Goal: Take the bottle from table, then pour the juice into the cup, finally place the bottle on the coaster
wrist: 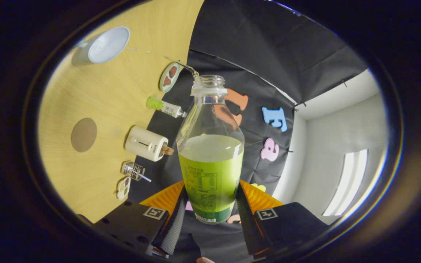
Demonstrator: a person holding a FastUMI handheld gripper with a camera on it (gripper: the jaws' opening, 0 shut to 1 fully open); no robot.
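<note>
Half-full uncapped bottle of pale juice clamped between gripper fingers.

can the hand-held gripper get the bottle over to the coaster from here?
Probably yes. The hand-held gripper is shut on the bottle; bare table surrounds the coaster, with the toaster standing beside it.

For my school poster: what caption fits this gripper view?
Tongs grip an open juice bottle, held above the wooden table.

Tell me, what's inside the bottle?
The bottle, held between the gripper fingers, has pale cloudy juice up to around its middle, clear and empty above. Its green label hides the lower part. The cap is off.
</note>
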